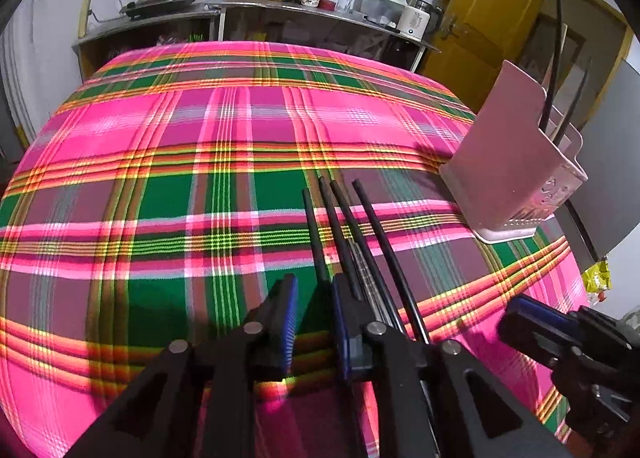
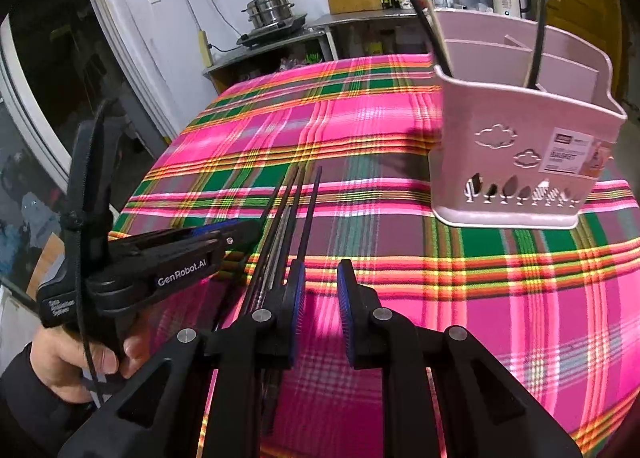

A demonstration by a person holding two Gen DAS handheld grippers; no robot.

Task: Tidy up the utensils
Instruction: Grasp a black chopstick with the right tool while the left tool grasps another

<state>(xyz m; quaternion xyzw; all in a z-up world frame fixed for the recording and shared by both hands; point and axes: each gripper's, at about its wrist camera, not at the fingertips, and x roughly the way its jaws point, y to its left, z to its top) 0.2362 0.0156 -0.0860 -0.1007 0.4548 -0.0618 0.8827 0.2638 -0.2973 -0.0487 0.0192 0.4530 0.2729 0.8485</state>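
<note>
Both pairs of tongs, the left tongs and the right tongs, hang narrowly parted and empty over the black slender chopsticks lying bunched on the pink-and-green plaid-covered surface. I'd judge a pick-up is in hand. Next, one must close on a stick and lift it to the pale pink slotted plastic holder, just beyond with open cloth between, though it stands near the surface's edge.

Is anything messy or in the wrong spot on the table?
Yes. A bunch of black chopsticks lies loose on the checked tablecloth instead of standing in the pink holder, where a few sticks already stand. Nothing looks spilled or broken.
</note>
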